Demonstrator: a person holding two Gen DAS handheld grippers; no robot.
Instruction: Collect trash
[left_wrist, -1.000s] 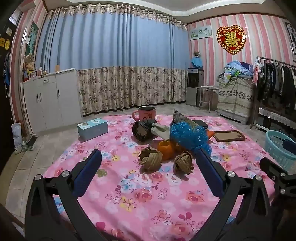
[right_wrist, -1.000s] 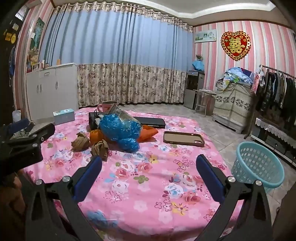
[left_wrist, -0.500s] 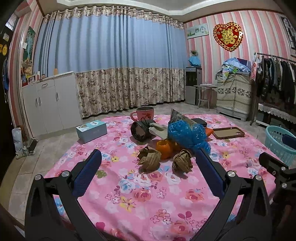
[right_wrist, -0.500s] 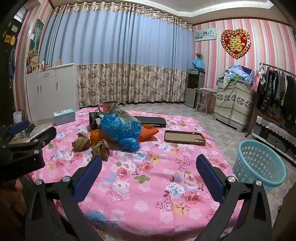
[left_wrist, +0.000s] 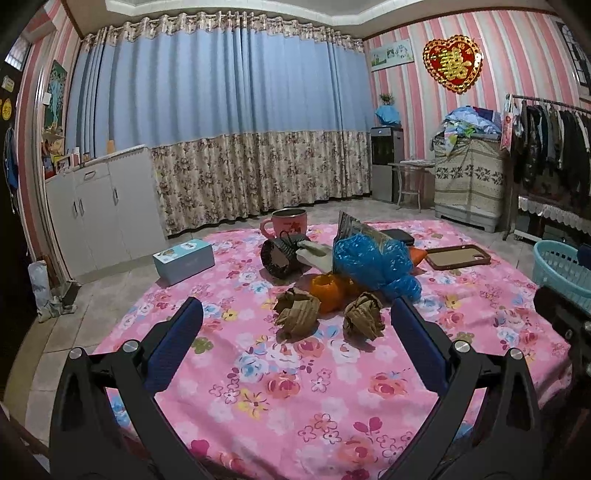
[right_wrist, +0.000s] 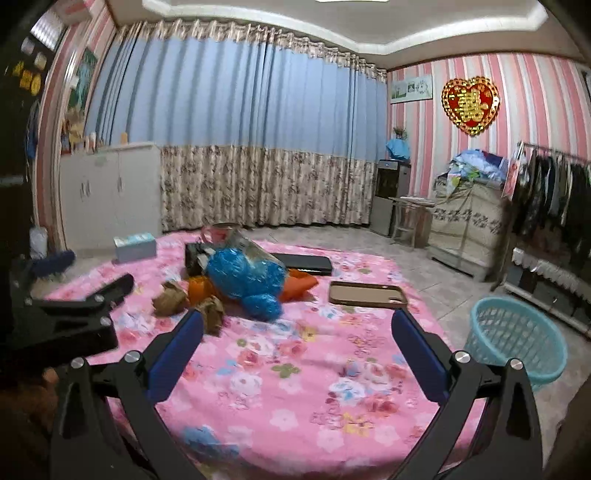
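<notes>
The left tool (left_wrist: 295, 328) hovers over the counter's (left_wrist: 280, 413) near edge, jaws spread wide and empty. Two crumpled brown paper wads (left_wrist: 297, 312) lie just beyond its fingertips, between them. The right tool (right_wrist: 297, 330), equally wide and empty, has the wads off its left fingertip. Farther in, an orange peel (left_wrist: 327, 291), perhaps, touches a blue plastic bag (left_wrist: 373, 262). The basket (right_wrist: 515, 338) stands past the right edge.

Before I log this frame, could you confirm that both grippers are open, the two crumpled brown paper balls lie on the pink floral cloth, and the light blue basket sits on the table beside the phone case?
Not quite: the light blue basket stands on the floor past the table's right edge, as the right wrist view shows. The left gripper and right gripper are open, and the brown paper balls lie on the pink floral cloth.
</notes>
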